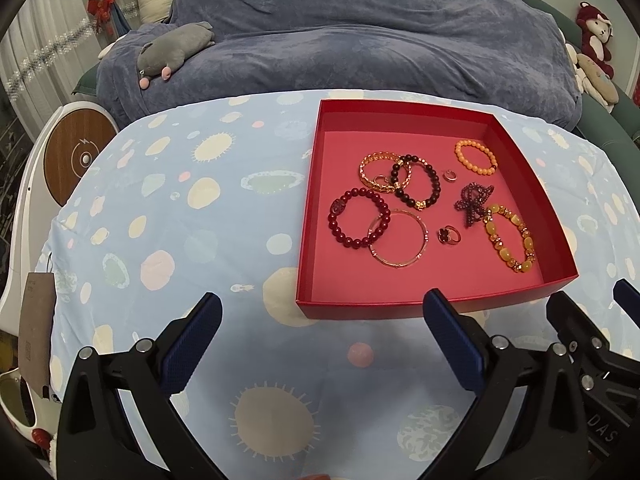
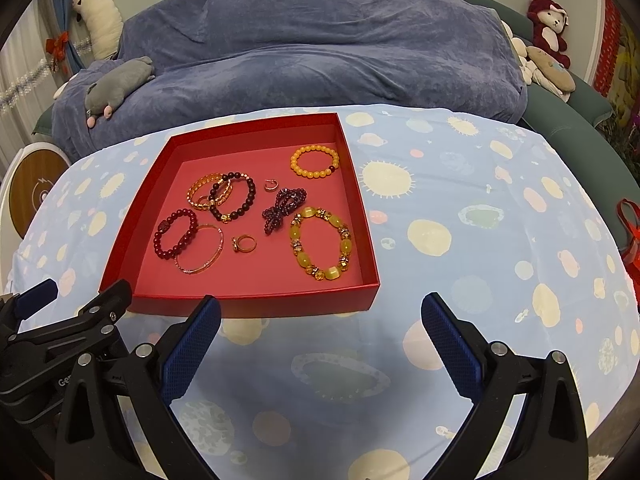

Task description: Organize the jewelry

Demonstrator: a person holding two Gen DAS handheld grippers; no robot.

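Only right wrist view shows red ribbon.

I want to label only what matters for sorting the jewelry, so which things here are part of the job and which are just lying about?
Part of the job:
red box
orange bead bracelet
yellow stone bracelet
dark red bead bracelet
thin bangle
ring
left gripper, right gripper, both open

Just lying about:
grey plush toy
red plush toy
blue blanket
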